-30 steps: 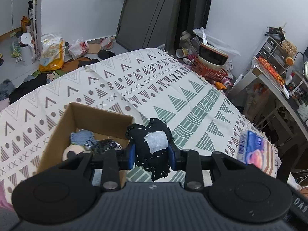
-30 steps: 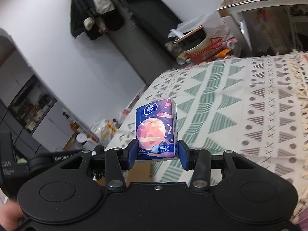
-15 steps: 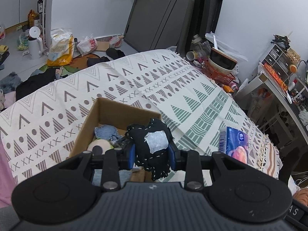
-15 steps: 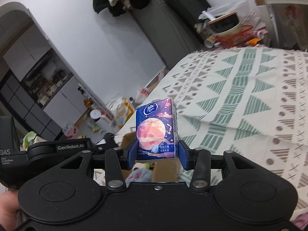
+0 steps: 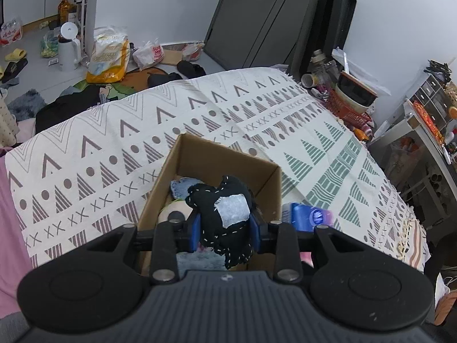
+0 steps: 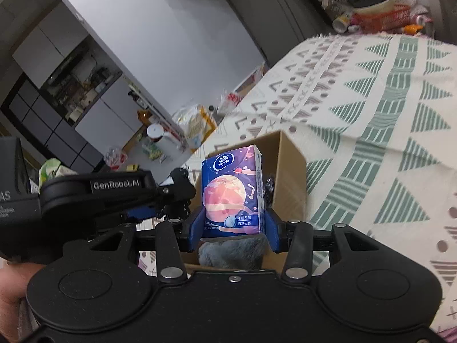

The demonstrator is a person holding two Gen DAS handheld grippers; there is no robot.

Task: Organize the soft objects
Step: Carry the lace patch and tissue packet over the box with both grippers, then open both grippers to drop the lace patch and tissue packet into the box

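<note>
My left gripper [image 5: 225, 233] is shut on a black stitched fabric toy [image 5: 225, 214] with a pale grey patch, held over the open cardboard box [image 5: 217, 157]. Inside the box lie a blue denim piece [image 5: 181, 187], a cream round thing [image 5: 174, 214] and grey fluffy cloth [image 5: 200, 260]. My right gripper [image 6: 232, 230] is shut on a purple tissue pack [image 6: 232, 191] with a pink planet print, held above the same box [image 6: 288, 165]. The tissue pack [image 5: 310, 217] shows just right of the box in the left wrist view. The left gripper body [image 6: 94, 197] fills the left of the right wrist view.
The box stands on a bed with a white patterned blanket [image 5: 128, 131]. Bags, a white kettle [image 5: 68, 47] and clothes litter the floor beyond. A red basket [image 5: 348, 111] with a pot and a cluttered desk [image 5: 422, 131] stand at the right. A hand [image 6: 11, 283] holds the left gripper.
Both grippers have moved in over the box, which now lies right under them. The tissue pack has come close beside the box's right wall. Both grips are unchanged.
</note>
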